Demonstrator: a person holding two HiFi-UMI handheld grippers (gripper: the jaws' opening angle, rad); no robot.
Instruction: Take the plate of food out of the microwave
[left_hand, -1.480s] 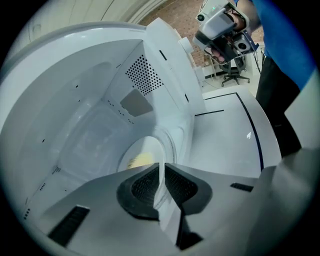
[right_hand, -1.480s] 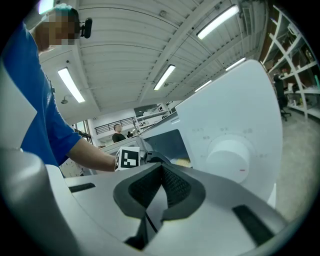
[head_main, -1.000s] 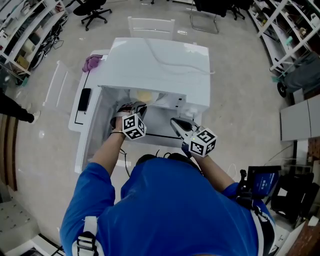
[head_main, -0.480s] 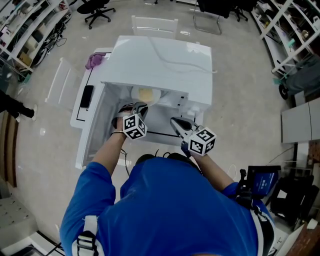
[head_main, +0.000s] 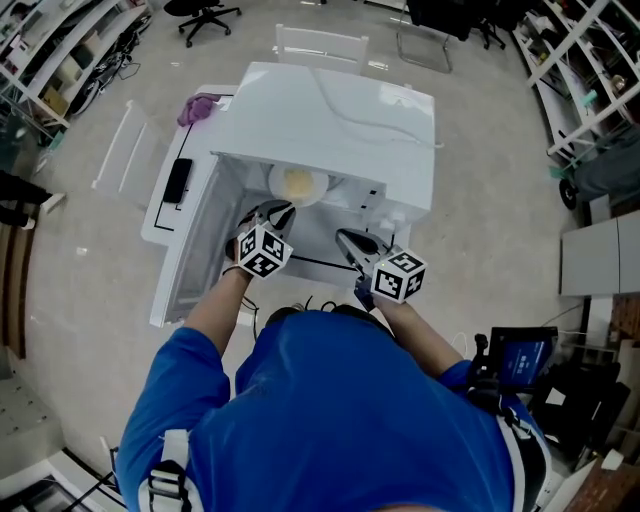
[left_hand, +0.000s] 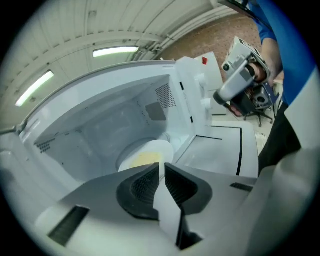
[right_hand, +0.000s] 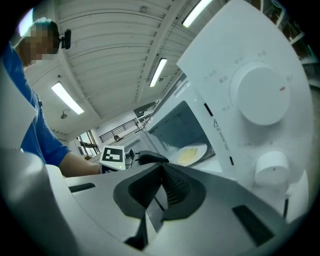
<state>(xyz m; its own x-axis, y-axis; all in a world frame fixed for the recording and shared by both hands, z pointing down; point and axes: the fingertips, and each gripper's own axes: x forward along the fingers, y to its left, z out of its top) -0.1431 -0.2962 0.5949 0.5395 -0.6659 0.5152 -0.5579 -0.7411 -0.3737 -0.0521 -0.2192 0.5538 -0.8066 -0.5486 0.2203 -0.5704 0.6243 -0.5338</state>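
Plate of food (head_main: 298, 184) sits inside open microwave (head_main: 330, 110). My left gripper (head_main: 272, 212) at microwave mouth, clenched, empty, near plate. My right gripper (head_main: 346, 240) before microwave, clenched, empty.

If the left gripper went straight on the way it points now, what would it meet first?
Probably the plate of food inside the open microwave: it lies dead ahead of the left gripper, jaws shut. The gap between them is hard to judge.
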